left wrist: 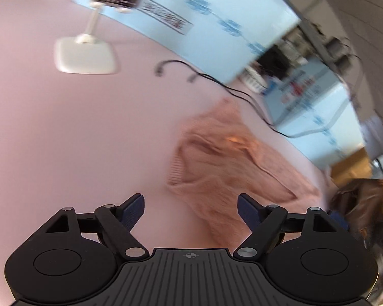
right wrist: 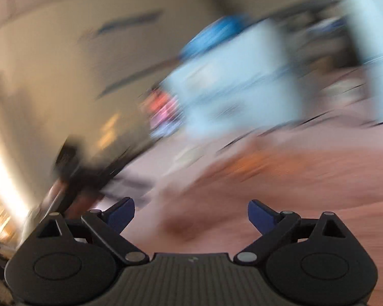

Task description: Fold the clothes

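A white stand base (left wrist: pixel 85 56) is seen at the left of a pink table (left wrist: pixel 51 127), with a black cable (left wrist: pixel 232 89) trailing past pale blue boxes (left wrist: pixel 217 25). A peach knitted sweater (left wrist: pixel 232 168) lies crumpled right of centre. The left gripper (left wrist: pixel 190 210) is held above it, fingers apart and empty. The right gripper (right wrist: pixel 191 215), its view heavily blurred, is likewise spread wide, nothing between its fingers.

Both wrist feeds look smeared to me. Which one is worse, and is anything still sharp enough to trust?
Right wrist view: heavy streaked motion blur, background unreadable; only the right hand-held gripper is crisp, jaws wide apart and empty. Left wrist view: milder blur; the pink sweater on the pink table, the black cable and the white stand base stay recognisable, edges soft. Left hand-held gripper sharp, open. Fisheye bending in both.
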A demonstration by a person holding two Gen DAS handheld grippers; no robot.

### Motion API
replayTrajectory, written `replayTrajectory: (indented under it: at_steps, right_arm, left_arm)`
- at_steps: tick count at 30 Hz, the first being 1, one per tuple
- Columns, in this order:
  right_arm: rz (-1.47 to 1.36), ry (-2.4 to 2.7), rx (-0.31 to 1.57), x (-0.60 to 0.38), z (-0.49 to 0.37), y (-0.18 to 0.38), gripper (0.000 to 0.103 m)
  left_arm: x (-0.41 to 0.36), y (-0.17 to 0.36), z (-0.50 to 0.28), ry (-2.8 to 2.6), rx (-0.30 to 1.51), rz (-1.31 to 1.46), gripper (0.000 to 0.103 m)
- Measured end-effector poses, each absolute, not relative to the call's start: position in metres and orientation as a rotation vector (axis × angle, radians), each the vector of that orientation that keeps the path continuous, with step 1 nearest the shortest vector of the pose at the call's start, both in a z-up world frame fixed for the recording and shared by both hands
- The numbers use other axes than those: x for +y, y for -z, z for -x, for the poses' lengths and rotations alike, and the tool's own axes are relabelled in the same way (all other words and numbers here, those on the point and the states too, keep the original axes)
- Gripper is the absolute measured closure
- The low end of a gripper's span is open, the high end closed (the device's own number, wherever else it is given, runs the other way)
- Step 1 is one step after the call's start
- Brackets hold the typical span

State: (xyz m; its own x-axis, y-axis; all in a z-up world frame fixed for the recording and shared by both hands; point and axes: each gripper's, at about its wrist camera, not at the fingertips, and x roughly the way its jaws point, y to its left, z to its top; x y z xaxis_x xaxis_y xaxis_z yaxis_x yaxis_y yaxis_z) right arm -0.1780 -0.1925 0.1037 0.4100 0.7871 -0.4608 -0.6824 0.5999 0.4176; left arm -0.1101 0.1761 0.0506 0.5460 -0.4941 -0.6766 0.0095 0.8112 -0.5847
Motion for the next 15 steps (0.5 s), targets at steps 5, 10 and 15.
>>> replayTrajectory:
  at_steps: [5, 10, 15]
  right_arm:
    - [0.066, -0.873, 0.799, -0.091, 0.161, -0.077, 0.011]
    - [0.156, -0.746, 0.795, -0.073, 0.151, -0.057, 0.076]
    - [-0.191, -0.877, 0.929, -0.123, 0.124, -0.089, 0.084]
  left_arm:
    - [0.181, -0.049, 0.117, 0.327, 0.965, 0.578, 0.021]
    - [0.187, -0.048, 0.127, 0.330, 0.959, 0.575, 0.021]
    - [0.196, -0.041, 0.130, 0.324, 0.969, 0.585, 0.021]
